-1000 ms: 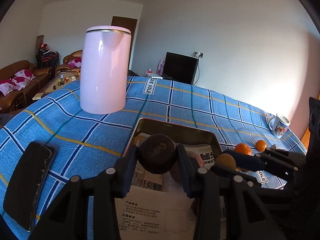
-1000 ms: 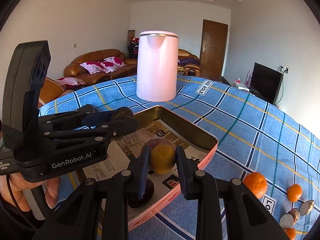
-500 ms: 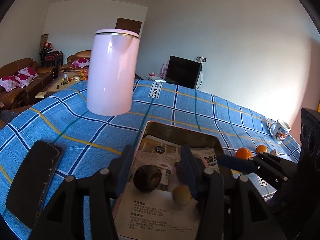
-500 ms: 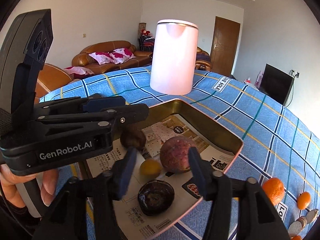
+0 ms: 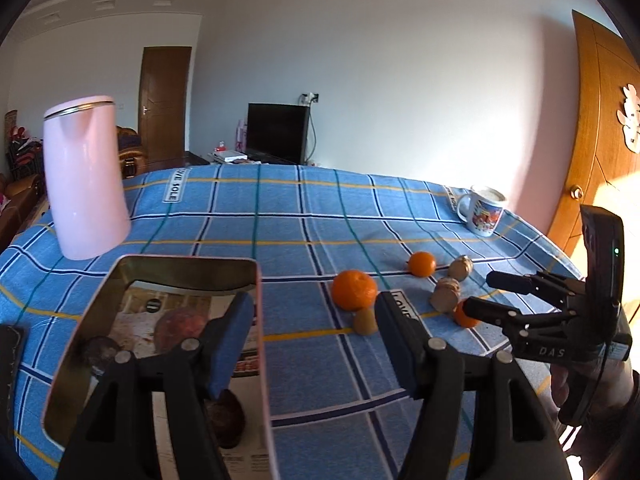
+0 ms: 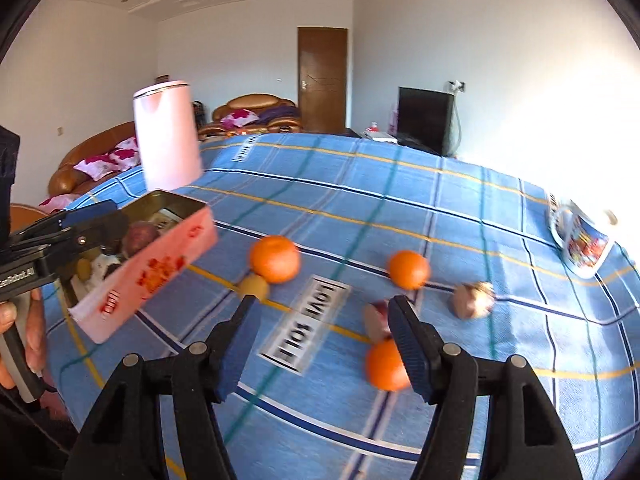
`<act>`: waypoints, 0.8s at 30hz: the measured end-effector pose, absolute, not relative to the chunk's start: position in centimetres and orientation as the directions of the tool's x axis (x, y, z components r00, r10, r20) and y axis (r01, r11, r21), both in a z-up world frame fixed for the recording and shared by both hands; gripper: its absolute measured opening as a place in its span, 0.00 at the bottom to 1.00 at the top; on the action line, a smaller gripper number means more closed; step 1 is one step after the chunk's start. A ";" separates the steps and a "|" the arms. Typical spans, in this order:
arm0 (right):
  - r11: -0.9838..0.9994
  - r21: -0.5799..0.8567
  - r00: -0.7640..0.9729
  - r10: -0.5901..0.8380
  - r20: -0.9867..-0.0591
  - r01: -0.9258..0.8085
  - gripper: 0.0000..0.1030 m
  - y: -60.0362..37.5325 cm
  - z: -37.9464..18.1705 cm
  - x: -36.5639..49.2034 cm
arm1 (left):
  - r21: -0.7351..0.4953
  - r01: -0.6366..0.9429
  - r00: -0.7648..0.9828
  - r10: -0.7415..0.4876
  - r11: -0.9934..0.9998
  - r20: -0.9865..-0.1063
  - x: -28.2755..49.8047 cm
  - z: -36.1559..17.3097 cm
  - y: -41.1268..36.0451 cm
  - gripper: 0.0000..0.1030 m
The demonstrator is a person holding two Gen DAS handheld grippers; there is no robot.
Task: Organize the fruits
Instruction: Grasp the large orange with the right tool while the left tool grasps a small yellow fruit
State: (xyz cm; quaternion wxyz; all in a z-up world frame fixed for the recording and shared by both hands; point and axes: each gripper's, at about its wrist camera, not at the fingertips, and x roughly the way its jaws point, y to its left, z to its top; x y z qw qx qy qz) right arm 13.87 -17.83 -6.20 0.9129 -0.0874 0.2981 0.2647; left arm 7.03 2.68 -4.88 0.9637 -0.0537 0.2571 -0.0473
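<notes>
On my blue cloth (image 5: pixel 304 216): three oranges (image 5: pixel 354 289), glossy and round; my left gripper (image 5: pixel 314 334) and right gripper (image 6: pixel 324 338) opening, empty.

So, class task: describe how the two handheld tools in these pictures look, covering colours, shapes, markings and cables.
Each tool is black plastic. The left tool has two long angled fingers with blue ribbed pads, silver pivot bolts, and white "GenRobot.AI" lettering on its side in the right wrist view. The right tool is built the same; seen from the left wrist, its body shows "DAS", a small green light and a thin black cable.

Three oranges (image 5: pixel 354 289), one tin (image 5: pixel 259 304), one mug (image 5: pixel 483 216)
</notes>
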 end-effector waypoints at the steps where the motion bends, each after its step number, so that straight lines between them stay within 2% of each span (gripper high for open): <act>1: 0.857 0.003 0.681 0.412 -0.605 -0.516 0.65 -18.8 -6.6 14.3 | -0.113 0.075 0.858 -0.121 0.991 -0.499 7.5 -5.0 1.9 0.64; 6: 0.860 0.094 0.619 0.433 -0.656 -0.502 0.65 -20.8 -7.6 16.0 | -0.095 0.122 0.808 -0.155 0.988 -0.568 9.9 -6.1 -1.0 0.64; 10: 0.848 0.102 0.570 0.434 -0.698 -0.521 0.64 -20.3 -8.4 16.6 | -0.083 0.123 0.768 -0.148 0.989 -0.623 11.6 -7.4 -2.2 0.63; 12: 0.844 0.111 0.553 0.437 -0.710 -0.525 0.53 -20.3 -8.6 16.8 | -0.070 0.125 0.754 -0.141 0.990 -0.641 12.2 -7.8 -2.6 0.63; 14: 0.846 0.106 0.552 0.430 -0.714 -0.522 0.47 -20.4 -8.8 17.0 | -0.088 0.132 0.730 -0.156 0.987 -0.666 12.9 -8.2 -2.7 0.63; 18: 0.843 0.122 0.530 0.435 -0.728 -0.524 0.39 -20.4 -9.2 17.5 | -0.105 0.135 0.689 -0.170 0.985 -0.704 14.0 -8.9 -2.9 0.62; 22: 0.842 0.124 0.529 0.437 -0.728 -0.525 0.39 -20.4 -9.2 17.5 | -0.125 0.137 0.657 -0.185 0.983 -0.731 14.9 -9.5 -3.0 0.55; 24: 0.842 0.124 0.529 0.437 -0.728 -0.525 0.39 -20.4 -9.2 17.5 | -0.145 0.144 0.631 -0.204 0.979 -0.749 15.6 -9.9 -3.0 0.45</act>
